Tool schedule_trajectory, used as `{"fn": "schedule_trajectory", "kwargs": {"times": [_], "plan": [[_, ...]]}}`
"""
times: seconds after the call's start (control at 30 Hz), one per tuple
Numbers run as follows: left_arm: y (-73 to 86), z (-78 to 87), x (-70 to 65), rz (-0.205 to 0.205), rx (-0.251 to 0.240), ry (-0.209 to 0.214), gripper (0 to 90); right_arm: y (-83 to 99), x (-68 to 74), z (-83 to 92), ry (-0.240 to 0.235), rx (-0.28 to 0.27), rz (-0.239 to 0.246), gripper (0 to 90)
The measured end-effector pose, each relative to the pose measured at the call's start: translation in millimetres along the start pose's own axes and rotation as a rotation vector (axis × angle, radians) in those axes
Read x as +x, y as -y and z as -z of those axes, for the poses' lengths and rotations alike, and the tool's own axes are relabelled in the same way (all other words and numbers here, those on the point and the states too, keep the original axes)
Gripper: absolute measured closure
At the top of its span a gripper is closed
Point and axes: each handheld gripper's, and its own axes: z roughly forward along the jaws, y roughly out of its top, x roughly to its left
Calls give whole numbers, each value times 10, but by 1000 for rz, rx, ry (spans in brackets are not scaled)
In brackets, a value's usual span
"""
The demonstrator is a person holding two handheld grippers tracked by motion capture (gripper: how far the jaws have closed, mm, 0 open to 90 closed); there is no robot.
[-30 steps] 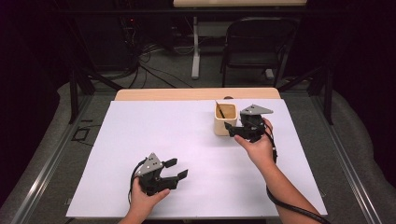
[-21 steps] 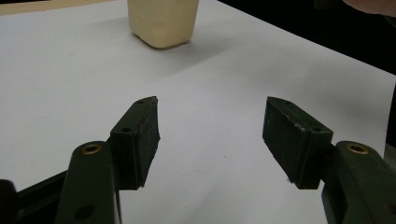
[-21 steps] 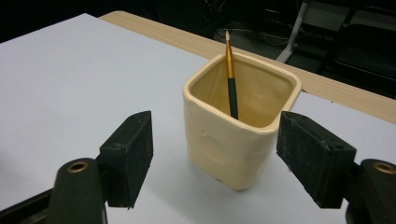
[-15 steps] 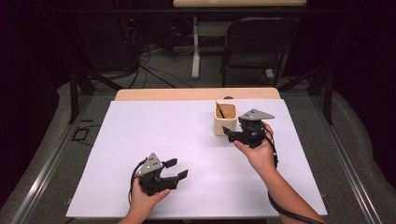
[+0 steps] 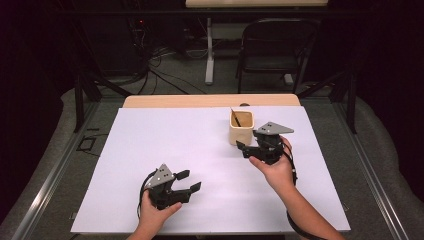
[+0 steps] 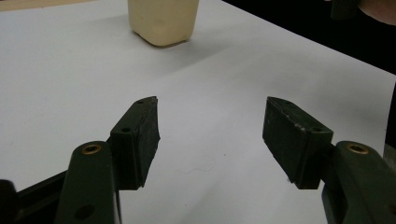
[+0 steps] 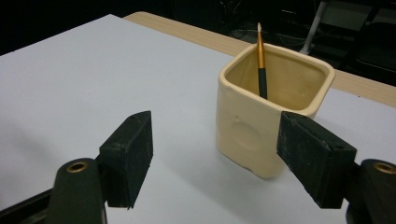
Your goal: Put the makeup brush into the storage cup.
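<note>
- Over the last second you drew the right gripper (image 5: 248, 150) back toward yourself, away from the cup (image 5: 241, 128); earlier it sat closer against the cup's near side. I judged this a retreat, with the brush already dropped off.
- Its jaws stood wide open, holding nothing.
- Your left gripper (image 5: 187, 180) rested open and empty, unmoved.
- The brush (image 7: 261, 65) stood in the cup, long axis near upright, pale tip up, leaning slightly on the wall.
</note>
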Motion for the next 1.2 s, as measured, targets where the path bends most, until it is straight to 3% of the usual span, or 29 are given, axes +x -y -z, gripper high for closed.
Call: {"fn": "schedule_trajectory", "kwargs": {"times": [0.5, 1.2], "plan": [[2, 1, 3, 3, 3, 3, 364, 150, 87, 113, -29, -12, -25, 267], [3, 6, 6, 4, 2, 3, 364, 448, 276, 214, -43, -16, -6, 268]]}}
